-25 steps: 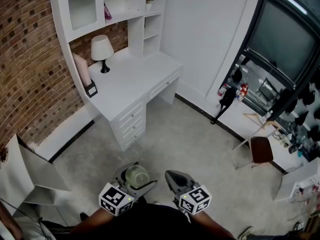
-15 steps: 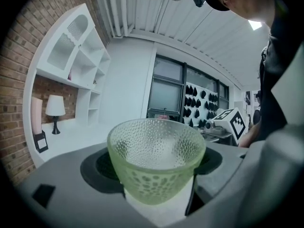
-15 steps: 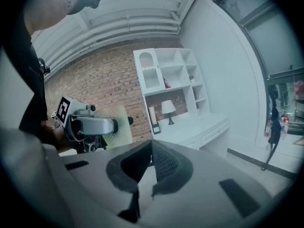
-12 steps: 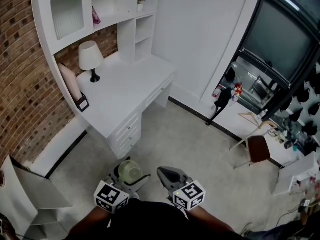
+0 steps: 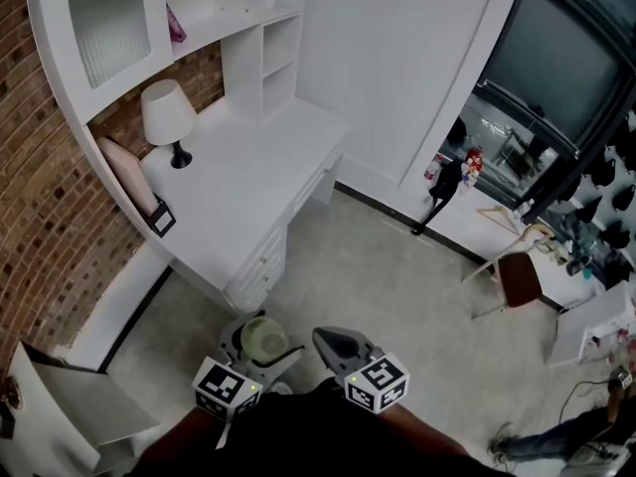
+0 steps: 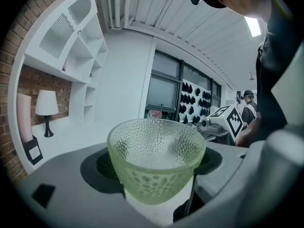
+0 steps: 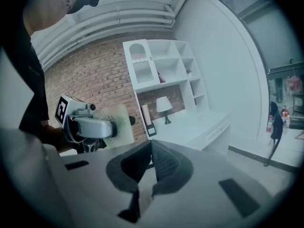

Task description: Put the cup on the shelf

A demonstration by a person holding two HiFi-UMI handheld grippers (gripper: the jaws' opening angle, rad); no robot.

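A pale green dimpled glass cup (image 6: 156, 158) sits upright between the jaws of my left gripper (image 5: 258, 344), which is shut on it; the cup (image 5: 263, 338) shows from above in the head view and from the side (image 7: 113, 123) in the right gripper view. My right gripper (image 5: 341, 345) hangs beside it, shut with its pads (image 7: 153, 161) pressed together and nothing held. The white shelf unit (image 5: 214, 13) rises over a white desk (image 5: 238, 182) ahead and to the left, well away from both grippers.
On the desk stand a white table lamp (image 5: 165, 117), a pink cushion (image 5: 126, 175) and a small black frame (image 5: 159, 219). A brick wall (image 5: 40, 217) lies left. A brown chair (image 5: 520, 278) and cluttered table stand right. A person (image 6: 247, 112) stands in the background.
The view has moved closer to the desk and shelf, which slid left and down in the picture. Both grippers keep their places, the cup still held.
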